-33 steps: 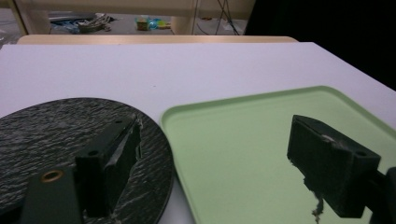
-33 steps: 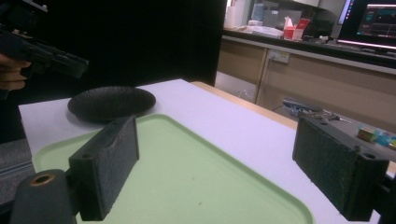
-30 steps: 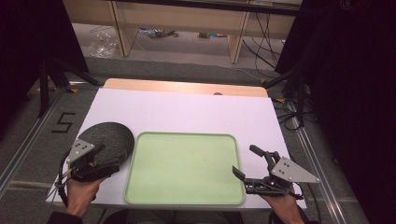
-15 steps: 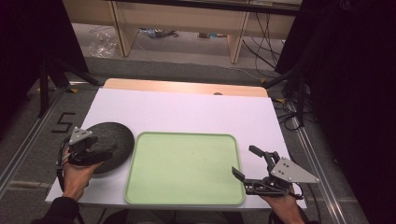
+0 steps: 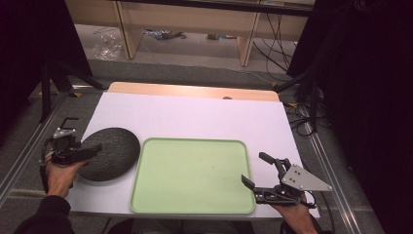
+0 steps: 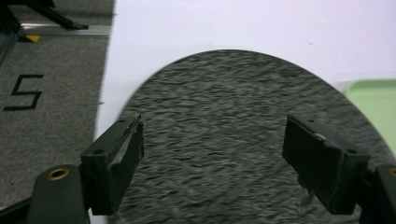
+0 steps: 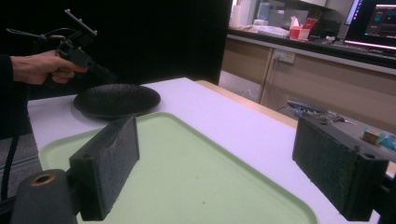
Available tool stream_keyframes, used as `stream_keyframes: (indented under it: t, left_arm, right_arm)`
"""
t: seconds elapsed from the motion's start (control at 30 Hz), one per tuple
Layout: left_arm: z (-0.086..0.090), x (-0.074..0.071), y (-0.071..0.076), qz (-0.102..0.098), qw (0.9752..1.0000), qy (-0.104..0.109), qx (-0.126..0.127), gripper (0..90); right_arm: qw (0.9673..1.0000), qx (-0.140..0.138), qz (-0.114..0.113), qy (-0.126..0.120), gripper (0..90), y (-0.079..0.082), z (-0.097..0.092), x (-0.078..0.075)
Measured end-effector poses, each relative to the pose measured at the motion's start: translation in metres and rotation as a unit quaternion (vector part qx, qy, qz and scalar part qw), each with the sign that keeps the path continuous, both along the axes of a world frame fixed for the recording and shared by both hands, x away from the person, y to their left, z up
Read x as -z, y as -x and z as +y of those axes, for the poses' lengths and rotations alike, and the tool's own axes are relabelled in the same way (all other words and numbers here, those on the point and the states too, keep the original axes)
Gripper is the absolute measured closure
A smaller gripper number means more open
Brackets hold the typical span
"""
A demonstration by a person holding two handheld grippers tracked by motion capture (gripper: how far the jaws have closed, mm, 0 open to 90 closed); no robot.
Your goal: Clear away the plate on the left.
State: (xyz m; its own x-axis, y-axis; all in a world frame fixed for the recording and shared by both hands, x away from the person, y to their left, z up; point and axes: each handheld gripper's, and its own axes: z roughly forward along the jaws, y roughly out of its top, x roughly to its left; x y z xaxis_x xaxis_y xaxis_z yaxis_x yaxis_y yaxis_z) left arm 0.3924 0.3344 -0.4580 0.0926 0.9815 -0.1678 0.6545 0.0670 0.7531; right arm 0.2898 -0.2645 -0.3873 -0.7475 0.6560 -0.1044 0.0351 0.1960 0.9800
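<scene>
A dark textured round plate [image 5: 108, 152] lies on the white table to the left of a pale green tray [image 5: 192, 175]. My left gripper [image 5: 90, 150] hovers over the plate's left part with its jaws wide open. From the left gripper view the plate [image 6: 233, 140] spreads beneath and between the two open fingers [image 6: 116, 163]. At the tray's right front corner my right gripper [image 5: 258, 170] stands open, holding nothing. The right gripper view looks across the tray [image 7: 196, 186] toward the plate [image 7: 116, 99] and the other gripper [image 7: 100, 72] held in a hand.
The white table top [image 5: 195, 117] has a wooden strip along its far edge. Grey carpet with a marked "5" [image 6: 23, 91] lies left of the table. Metal rails run along both sides, and cables trail on the floor at the right.
My left gripper has moved left and back, from above the plate's front to over its left edge. The right gripper has stayed in place.
</scene>
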Motion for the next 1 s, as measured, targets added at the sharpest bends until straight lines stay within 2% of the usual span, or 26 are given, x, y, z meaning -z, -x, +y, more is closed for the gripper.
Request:
stream_keyframes:
  t: [0.07,0.2,0.33,0.37,0.4,0.43,0.47,0.53,0.57,0.63,0.67,0.77,0.83,0.9,0.93,0.97,1.0]
  left_arm:
    - [0.007,0.002,-0.001,0.004,0.9999,0.009,-0.011,20.1]
    - [0.011,0.005,-0.003,0.013,0.9998,0.007,-0.016,20.1]
    - [0.016,0.008,-0.004,0.020,0.9993,0.015,-0.027,20.5]
    - [0.019,0.011,-0.006,0.017,0.9991,0.024,-0.031,20.3]
    - [0.023,0.011,-0.006,0.026,0.9992,0.018,-0.024,20.2]
    - [0.023,0.011,-0.006,0.026,0.9992,0.018,-0.024,20.2]
    - [0.023,0.013,-0.007,0.028,0.9986,0.027,-0.036,20.2]
    - [0.028,0.015,-0.007,0.032,0.9989,0.023,-0.026,20.2]
    - [0.029,0.015,-0.007,0.044,0.9980,0.032,-0.033,20.3]
    - [0.029,0.017,-0.008,0.036,0.9981,0.039,-0.030,20.3]
    - [0.030,0.016,-0.008,0.047,0.9977,0.041,-0.027,21.0]
    - [0.032,0.018,-0.009,0.055,0.9967,0.052,-0.030,24.3]
    - [0.037,0.020,-0.010,0.063,0.9953,0.068,-0.028,29.4]
    - [0.037,0.020,-0.010,0.067,0.9945,0.073,-0.034,32.4]
    - [0.039,0.021,-0.010,0.074,0.9948,0.066,-0.025,35.4]
    - [0.040,0.022,-0.011,0.079,0.9933,0.080,-0.027,39.6]
    - [0.041,0.022,-0.012,0.083,0.9925,0.084,-0.030,40.7]
  right_arm:
    - [1.0000,-0.002,-0.001,0.000,15.4,0.000,0.000,0.000]
    - [1.0000,0.000,0.000,0.002,15.4,0.000,0.000,0.000]
    - [1.0000,-0.002,0.000,0.001,15.4,0.000,0.000,0.000]
    - [1.0000,-0.001,0.001,0.006,15.5,0.000,0.000,0.000]
    - [1.0000,-0.002,0.001,0.005,15.5,0.000,0.000,0.000]
    - [1.0000,-0.002,0.001,0.005,15.5,0.000,0.000,0.000]
    - [1.0000,-0.002,0.000,0.005,15.5,0.000,0.000,0.000]
    - [1.0000,0.000,-0.004,0.004,15.5,-0.001,0.001,0.001]
    - [1.0000,-0.002,0.000,0.004,15.5,0.000,0.000,0.000]
    - [1.0000,-0.004,-0.001,0.000,15.5,0.000,0.001,0.000]
    - [1.0000,-0.003,-0.001,0.003,15.4,-0.001,0.000,0.001]
    - [1.0000,-0.004,-0.001,0.001,15.5,0.000,0.001,0.000]
    - [1.0000,-0.001,-0.004,0.004,15.5,-0.001,0.001,0.001]
    - [1.0000,-0.002,0.001,0.006,15.7,0.000,0.001,0.000]
    - [1.0000,-0.004,0.000,0.005,15.7,0.000,0.001,0.000]
    - [1.0000,-0.003,-0.001,0.003,15.6,0.000,0.001,0.001]
    - [1.0000,-0.002,0.000,0.004,15.6,0.000,0.001,0.001]
